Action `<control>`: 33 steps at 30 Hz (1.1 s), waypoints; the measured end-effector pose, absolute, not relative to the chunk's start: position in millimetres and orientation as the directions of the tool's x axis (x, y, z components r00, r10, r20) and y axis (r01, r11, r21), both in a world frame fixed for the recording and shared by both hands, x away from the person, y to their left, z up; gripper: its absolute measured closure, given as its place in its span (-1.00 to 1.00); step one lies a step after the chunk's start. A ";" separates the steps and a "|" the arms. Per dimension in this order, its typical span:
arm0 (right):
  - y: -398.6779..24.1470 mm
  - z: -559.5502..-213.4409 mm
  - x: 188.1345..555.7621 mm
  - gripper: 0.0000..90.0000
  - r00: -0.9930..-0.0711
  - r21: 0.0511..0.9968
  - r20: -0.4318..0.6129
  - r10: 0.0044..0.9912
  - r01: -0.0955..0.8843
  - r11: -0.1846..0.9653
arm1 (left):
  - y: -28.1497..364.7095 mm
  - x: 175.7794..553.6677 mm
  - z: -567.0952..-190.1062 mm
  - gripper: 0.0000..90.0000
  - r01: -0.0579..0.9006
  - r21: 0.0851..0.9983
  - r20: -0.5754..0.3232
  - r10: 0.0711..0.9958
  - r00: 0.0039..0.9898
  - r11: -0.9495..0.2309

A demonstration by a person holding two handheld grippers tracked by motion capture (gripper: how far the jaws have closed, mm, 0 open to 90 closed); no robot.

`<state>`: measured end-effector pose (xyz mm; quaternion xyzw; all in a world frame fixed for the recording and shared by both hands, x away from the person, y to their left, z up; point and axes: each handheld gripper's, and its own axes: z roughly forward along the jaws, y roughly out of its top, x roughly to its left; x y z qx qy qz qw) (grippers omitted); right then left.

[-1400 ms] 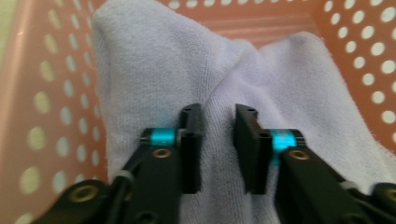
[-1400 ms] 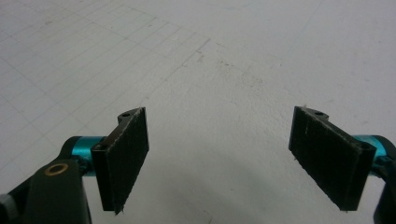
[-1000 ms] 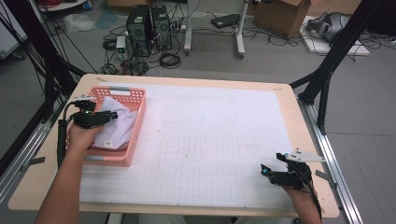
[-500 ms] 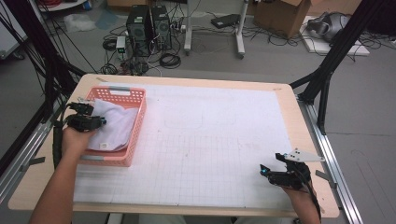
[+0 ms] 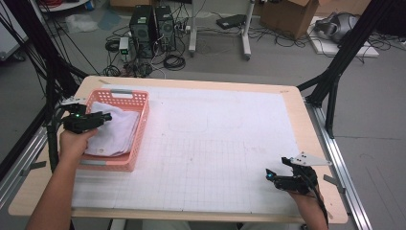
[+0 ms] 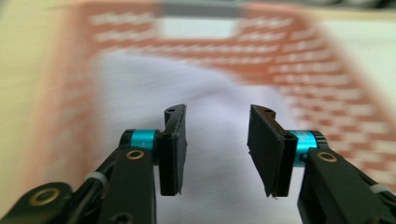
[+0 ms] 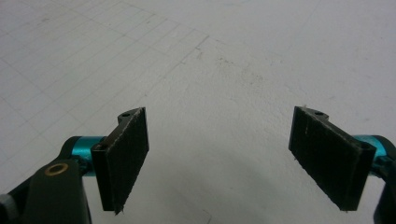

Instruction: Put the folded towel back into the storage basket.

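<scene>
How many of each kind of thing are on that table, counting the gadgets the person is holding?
Pink baskets: 1
White cloths, lying in the basket: 1
Hand-held grippers: 2, the left gripper over the cloth, the right gripper over the bare white mat
White mats: 1
Total: 5

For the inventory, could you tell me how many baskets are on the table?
1: a pink basket at the table's left side, holding a white cloth; the left gripper hovers over it.

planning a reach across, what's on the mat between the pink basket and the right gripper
Nothing: in the high view the white grid mat lies bare between the basket and the right gripper.
</scene>
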<state>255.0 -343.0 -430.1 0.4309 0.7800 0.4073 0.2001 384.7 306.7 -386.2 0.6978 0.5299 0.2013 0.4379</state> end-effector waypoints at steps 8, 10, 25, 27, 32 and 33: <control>-344.0 -430.6 254.9 -0.58 -0.548 0.807 0.039 0.836 0.510 0.297 | 278.2 396.7 -407.1 0.39 0.643 0.721 0.017 0.934 0.358 -0.260; -343.7 -430.8 254.9 -0.58 -0.549 0.806 0.038 0.835 0.511 0.299 | 274.9 397.5 -408.6 0.41 0.642 0.715 0.062 0.940 0.337 -0.277; -344.8 -428.2 253.4 -0.58 -0.550 0.821 0.045 0.834 0.495 0.282 | 301.6 367.9 -364.5 -0.46 0.333 0.935 -0.227 0.921 0.315 0.117; -345.1 -427.5 253.1 -0.58 -0.548 0.826 0.044 0.835 0.490 0.278 | 301.5 359.3 -359.5 -0.67 0.284 0.953 -0.201 0.919 0.338 0.104; -344.9 -425.8 252.1 -0.58 -0.546 0.837 0.046 0.836 0.478 0.266 | 291.7 338.2 -353.6 -0.66 0.208 0.975 -0.159 0.902 0.402 0.080; -344.5 -425.4 251.9 -0.58 -0.547 0.839 0.048 0.836 0.476 0.264 | 288.2 334.0 -353.6 -0.66 0.186 0.980 -0.148 0.899 0.411 0.076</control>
